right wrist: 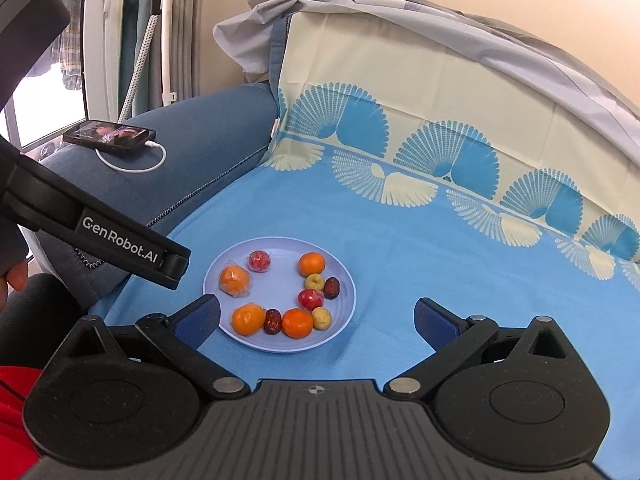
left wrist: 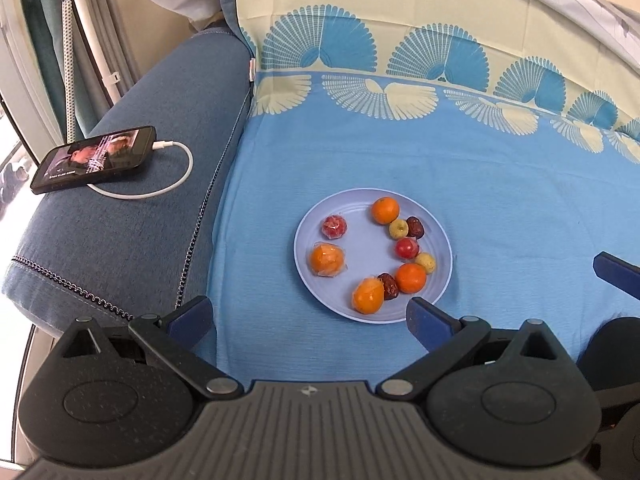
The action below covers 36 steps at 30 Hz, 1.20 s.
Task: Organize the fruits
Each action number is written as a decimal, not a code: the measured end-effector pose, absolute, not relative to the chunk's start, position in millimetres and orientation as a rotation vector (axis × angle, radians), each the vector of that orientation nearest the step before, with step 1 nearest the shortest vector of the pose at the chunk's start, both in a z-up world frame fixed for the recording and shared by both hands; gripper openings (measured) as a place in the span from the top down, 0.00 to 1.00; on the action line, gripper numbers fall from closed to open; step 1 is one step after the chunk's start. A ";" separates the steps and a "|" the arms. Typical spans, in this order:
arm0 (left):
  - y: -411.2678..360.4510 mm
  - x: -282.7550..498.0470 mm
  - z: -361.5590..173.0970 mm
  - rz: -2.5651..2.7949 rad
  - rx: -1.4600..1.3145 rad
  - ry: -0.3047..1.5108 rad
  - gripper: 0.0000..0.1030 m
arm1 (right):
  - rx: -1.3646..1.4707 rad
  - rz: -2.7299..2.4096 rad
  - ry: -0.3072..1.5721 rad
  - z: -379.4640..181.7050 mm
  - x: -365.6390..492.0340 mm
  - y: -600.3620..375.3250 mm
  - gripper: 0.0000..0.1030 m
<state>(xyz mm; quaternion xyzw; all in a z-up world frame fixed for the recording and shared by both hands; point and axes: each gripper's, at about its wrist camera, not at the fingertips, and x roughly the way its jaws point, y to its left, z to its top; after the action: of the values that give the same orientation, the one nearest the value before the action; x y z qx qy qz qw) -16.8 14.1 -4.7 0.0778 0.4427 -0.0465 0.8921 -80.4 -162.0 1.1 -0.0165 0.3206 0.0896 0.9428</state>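
A light blue plate (left wrist: 434,240) (right wrist: 344,280) sits on the blue patterned cloth. It holds several fruits: bare oranges (left wrist: 385,210) (right wrist: 311,263), plastic-wrapped oranges (left wrist: 327,259) (right wrist: 235,280), a wrapped red fruit (left wrist: 333,227) (right wrist: 259,260), a red apple (left wrist: 407,248) (right wrist: 310,299), small yellow fruits (left wrist: 399,228) and dark red dates (left wrist: 415,227). My left gripper (left wrist: 310,318) is open and empty, just short of the plate's near edge. My right gripper (right wrist: 318,318) is open and empty, with the plate's near rim between its fingers.
A phone (left wrist: 94,158) (right wrist: 110,136) with a white charging cable lies on the blue sofa arm (left wrist: 140,220) to the left. The sofa back under the fan-patterned cloth (right wrist: 440,152) rises behind the plate. The left gripper's body (right wrist: 96,232) crosses the right wrist view at left.
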 end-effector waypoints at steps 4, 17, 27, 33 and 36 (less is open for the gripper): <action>14.0 -16.9 -4.2 -0.096 0.161 0.916 0.00 | -0.035 0.182 0.654 0.9 -80.5 -161.4 0.01; 14.1 -16.2 -6.0 -0.099 0.167 0.922 0.00 | -0.030 0.187 0.667 -0.2 -79.7 -163.8 0.01; 12.4 -17.0 -9.9 -0.102 0.177 0.924 0.00 | -0.022 0.180 0.666 -1.0 -80.0 -164.2 0.01; 12.0 -18.7 -9.6 -0.104 0.183 0.919 0.00 | -0.022 0.182 0.667 -1.3 -80.3 -165.2 0.01; 12.3 -18.4 -9.1 -0.107 0.177 0.919 0.00 | -0.022 0.182 0.666 -1.1 -80.5 -165.6 0.01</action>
<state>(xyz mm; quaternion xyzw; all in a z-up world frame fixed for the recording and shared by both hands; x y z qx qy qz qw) -18.5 12.3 -9.1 0.0854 0.4426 -0.0514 0.8912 -80.5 -165.6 -1.1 -0.0108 0.3265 0.0894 0.9409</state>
